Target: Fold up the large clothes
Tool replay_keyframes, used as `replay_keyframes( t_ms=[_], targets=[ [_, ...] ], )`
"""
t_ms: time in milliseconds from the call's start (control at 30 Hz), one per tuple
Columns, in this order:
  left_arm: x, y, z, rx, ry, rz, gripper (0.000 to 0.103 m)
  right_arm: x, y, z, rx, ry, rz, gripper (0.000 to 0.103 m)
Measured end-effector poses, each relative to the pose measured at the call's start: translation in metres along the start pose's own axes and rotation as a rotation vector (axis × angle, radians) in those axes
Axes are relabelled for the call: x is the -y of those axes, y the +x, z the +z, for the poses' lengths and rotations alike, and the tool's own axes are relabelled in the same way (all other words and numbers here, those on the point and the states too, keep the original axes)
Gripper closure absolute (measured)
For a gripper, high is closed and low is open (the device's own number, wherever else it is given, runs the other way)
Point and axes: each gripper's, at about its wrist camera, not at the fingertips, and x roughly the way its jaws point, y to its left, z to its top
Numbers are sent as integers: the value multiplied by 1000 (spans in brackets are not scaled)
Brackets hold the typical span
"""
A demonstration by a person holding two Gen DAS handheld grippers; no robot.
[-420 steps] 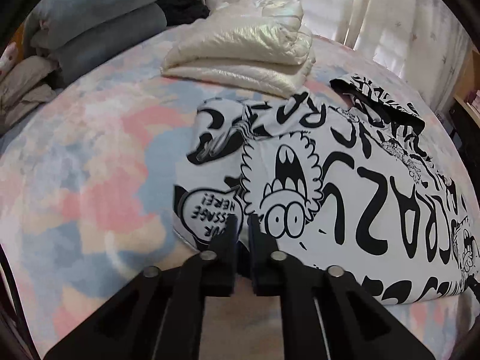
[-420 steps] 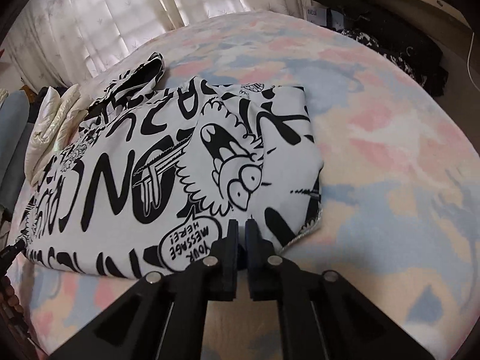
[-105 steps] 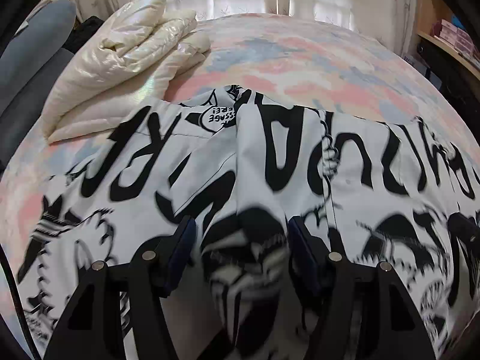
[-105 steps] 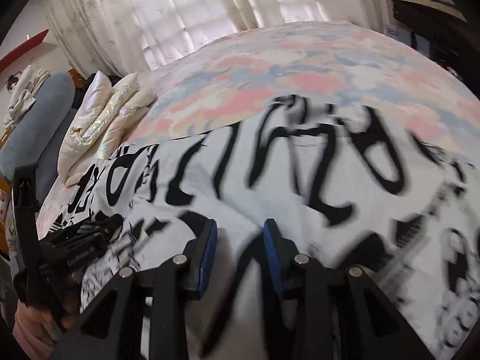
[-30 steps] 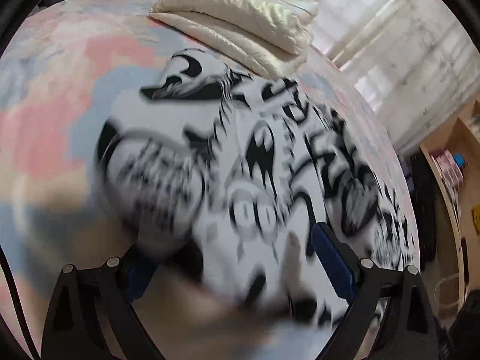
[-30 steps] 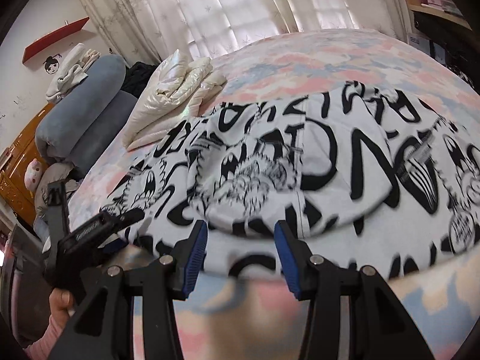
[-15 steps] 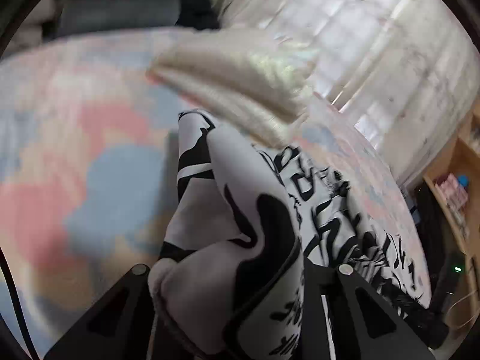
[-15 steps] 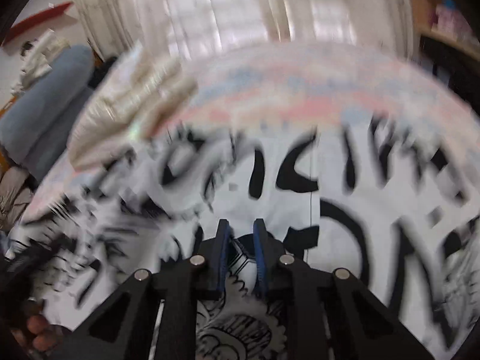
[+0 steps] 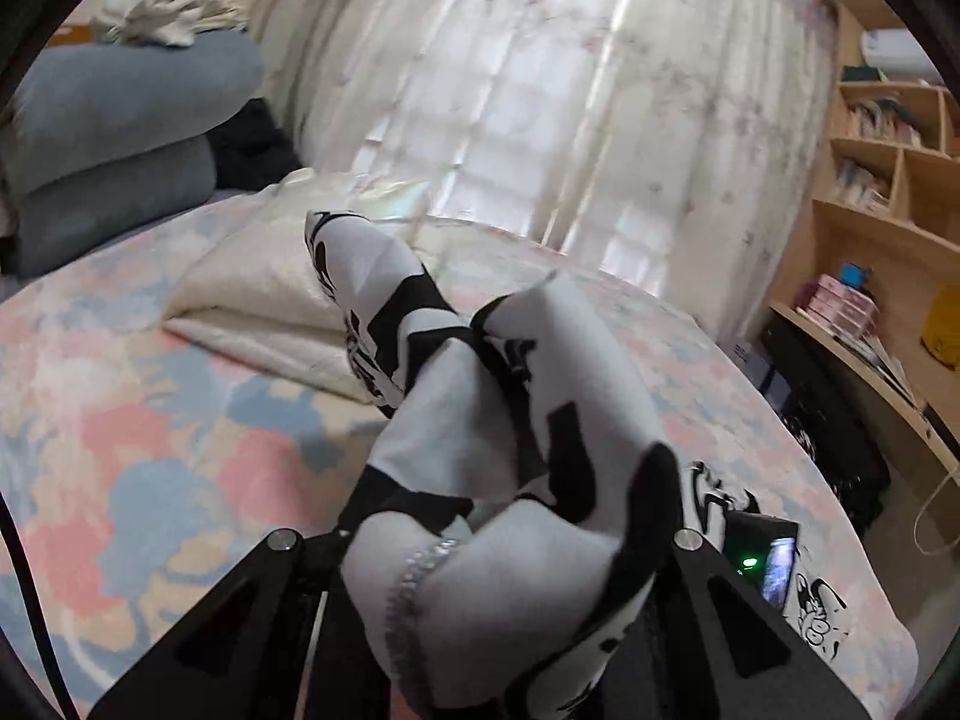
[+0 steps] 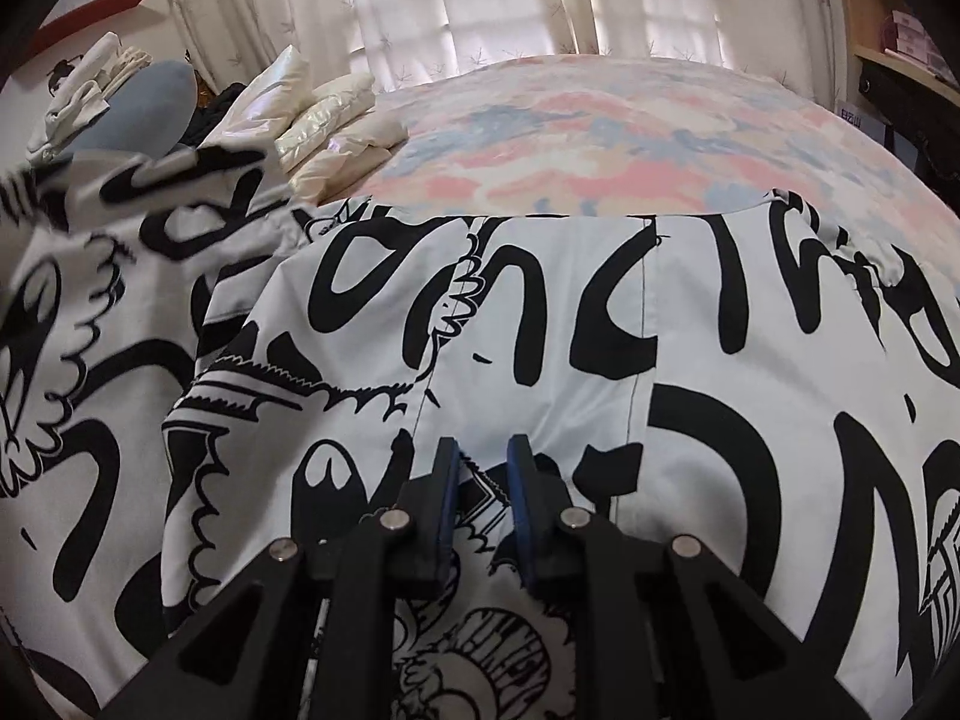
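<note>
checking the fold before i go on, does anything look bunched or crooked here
Yes: the printed garment is wadded over the left gripper, one end sticking up instead of lying flat. Under the right gripper it lies smooth on the bed.

A home bedroom: a bed (image 10: 600,138) with a pastel patchwork cover fills the room, sheer curtains (image 9: 570,90) hang behind it, grey pillows (image 9: 120,120) lie at its head, and wooden bookshelves (image 9: 888,138) stand beside it.
</note>
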Motion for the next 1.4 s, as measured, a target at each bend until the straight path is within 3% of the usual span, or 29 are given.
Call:
replay_keyframes(
  t_ms=[167, 267, 433, 600, 733, 967, 1200, 1300, 1400],
  targets=[
    [44, -8, -3, -5, 90, -17, 89, 4, -9, -4, -22, 23, 53, 86],
    [69, -16, -6, -9, 127, -27, 89, 10, -23, -11, -44, 55, 136, 86],
    [109, -13, -6, -31, 181, -45, 89, 26, -69, -21, -10, 79, 224, 86],
    [163, -8, -11, -44, 247, -91, 89, 70, -124, -30, 80, 89, 106, 86],
    [215, 1, -23, -66, 291, -140, 89, 130, -160, -35, 135, 200, -26, 86],
    [304, 46, -80, -171, 387, -225, 89, 212, -213, -53, 233, 356, -173, 86],
    [360, 111, -183, -351, 515, -196, 89, 264, -231, -83, 227, 470, -244, 86],
    [371, 116, -202, -346, 563, -163, 89, 278, -229, -92, 217, 505, -249, 86],
    [374, 118, -202, -355, 549, -161, 89, 287, -226, -97, 216, 530, -235, 86]
  ],
)
